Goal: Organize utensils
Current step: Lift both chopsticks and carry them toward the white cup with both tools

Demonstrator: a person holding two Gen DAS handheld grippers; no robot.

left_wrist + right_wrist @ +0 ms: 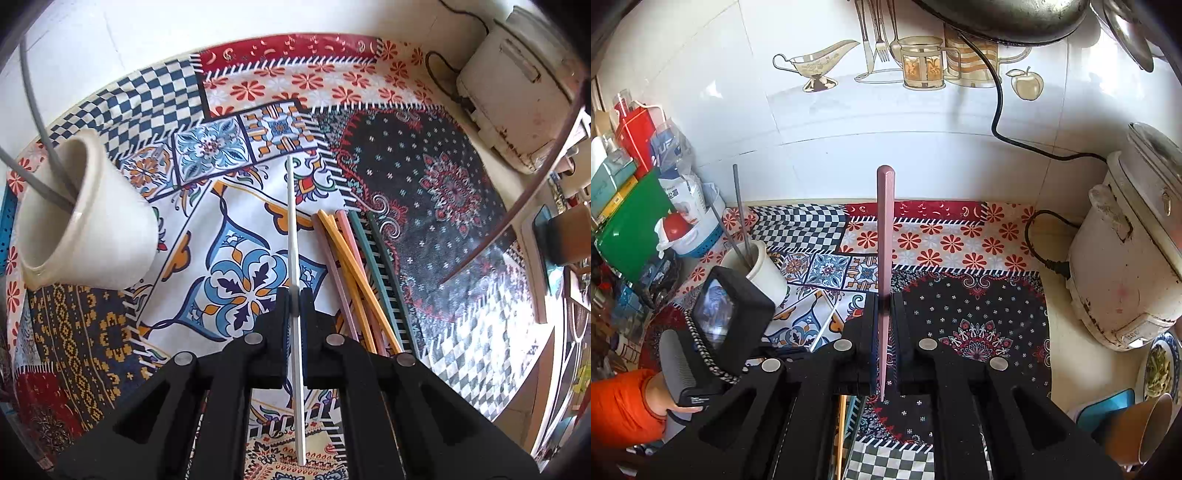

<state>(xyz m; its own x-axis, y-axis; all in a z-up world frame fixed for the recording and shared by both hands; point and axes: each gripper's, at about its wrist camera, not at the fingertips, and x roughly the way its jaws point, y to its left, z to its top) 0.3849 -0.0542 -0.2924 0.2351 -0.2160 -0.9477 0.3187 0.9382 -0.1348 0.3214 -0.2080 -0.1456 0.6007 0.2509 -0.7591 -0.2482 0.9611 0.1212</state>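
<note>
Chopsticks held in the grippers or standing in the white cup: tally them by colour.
Thin white chopstick, in left gripper: 1
Long pink chopstick, in right gripper: 1
Slim grey chopsticks, in white ceramic cup: 2
Total: 4

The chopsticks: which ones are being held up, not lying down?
Two: the white chopstick, pinched in the left gripper, and the pink chopstick, pinched in the right gripper. The yellow, pink and green chopsticks lie loose on the cloth.

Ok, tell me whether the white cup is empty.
Not empty. The white cup stands upright on the cloth with two grey chopsticks sticking out of its mouth.
</note>
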